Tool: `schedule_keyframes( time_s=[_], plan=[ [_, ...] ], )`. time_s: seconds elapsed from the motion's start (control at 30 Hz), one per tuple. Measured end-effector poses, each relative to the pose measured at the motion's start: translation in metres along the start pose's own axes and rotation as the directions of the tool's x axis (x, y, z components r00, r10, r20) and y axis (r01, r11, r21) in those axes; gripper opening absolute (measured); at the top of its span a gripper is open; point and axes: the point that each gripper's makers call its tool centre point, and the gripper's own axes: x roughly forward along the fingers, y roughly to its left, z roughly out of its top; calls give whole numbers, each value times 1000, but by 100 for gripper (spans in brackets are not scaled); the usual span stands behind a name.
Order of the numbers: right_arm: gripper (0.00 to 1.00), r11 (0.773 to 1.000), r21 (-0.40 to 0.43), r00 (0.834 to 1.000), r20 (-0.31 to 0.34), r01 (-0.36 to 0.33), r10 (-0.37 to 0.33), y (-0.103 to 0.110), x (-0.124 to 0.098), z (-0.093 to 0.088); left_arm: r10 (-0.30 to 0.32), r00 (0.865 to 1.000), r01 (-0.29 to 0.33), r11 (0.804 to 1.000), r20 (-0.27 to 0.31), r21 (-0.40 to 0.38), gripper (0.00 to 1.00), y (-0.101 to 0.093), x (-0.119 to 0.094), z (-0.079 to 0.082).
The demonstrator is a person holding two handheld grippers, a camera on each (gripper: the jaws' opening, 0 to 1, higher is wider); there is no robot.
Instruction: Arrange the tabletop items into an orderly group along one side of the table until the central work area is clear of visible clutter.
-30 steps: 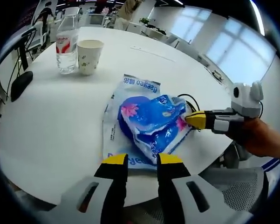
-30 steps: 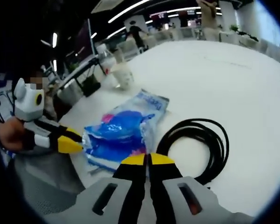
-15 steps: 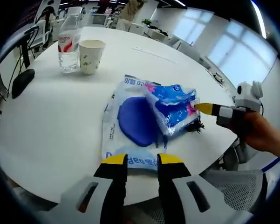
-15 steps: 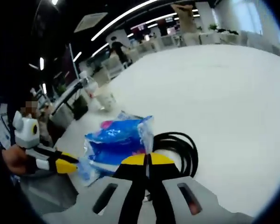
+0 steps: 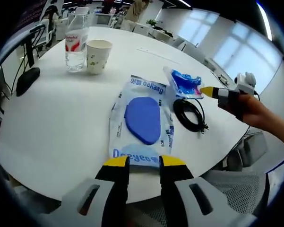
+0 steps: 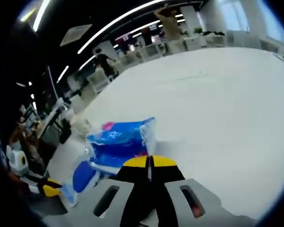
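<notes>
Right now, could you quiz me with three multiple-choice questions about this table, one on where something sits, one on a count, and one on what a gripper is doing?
1. Where does the paper cup stand?
A. Right beside the water bottle
B. On top of the flat wipes pack
C. Inside the coiled black cable

2. How many drinking vessels (bottle or cup) stand at the table's far side?
A. One
B. Two
C. Four

3. What is the right gripper doing?
A. Hanging open over bare table
B. Shut on the crinkled blue packet
C. Shut on the cable

Answers:
1. A: cup and bottle stand side by side in the left gripper view.
2. B: one bottle and one cup.
3. B: its yellow tips pinch the packet's edge, and in the right gripper view the packet rises from between its closed jaws.
</notes>
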Motion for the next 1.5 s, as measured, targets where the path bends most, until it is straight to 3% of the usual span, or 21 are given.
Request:
schedule_keyframes(
  time_s=[0.33, 0.93, 1.2, 1.5],
  plan=[
    [0, 997, 59, 999, 6, 54, -54, -28, 0, 14, 3, 1000, -3, 1000, 10, -8, 25, -2, -3, 4],
    [0, 985, 137, 993, -51, 109, -103, -62, 21, 8, 13, 1000, -13, 1000, 1, 9, 27, -9, -10, -1],
    [3, 990, 68, 990, -77, 126, -121, -63, 20, 8, 30, 1000, -29, 999, 7, -29, 27, -4, -13, -6],
    [10, 994, 1, 993, -49, 111, -111, -54, 10, 14, 37, 999, -38, 999, -31, -27, 25, -5, -5, -12]
  ],
)
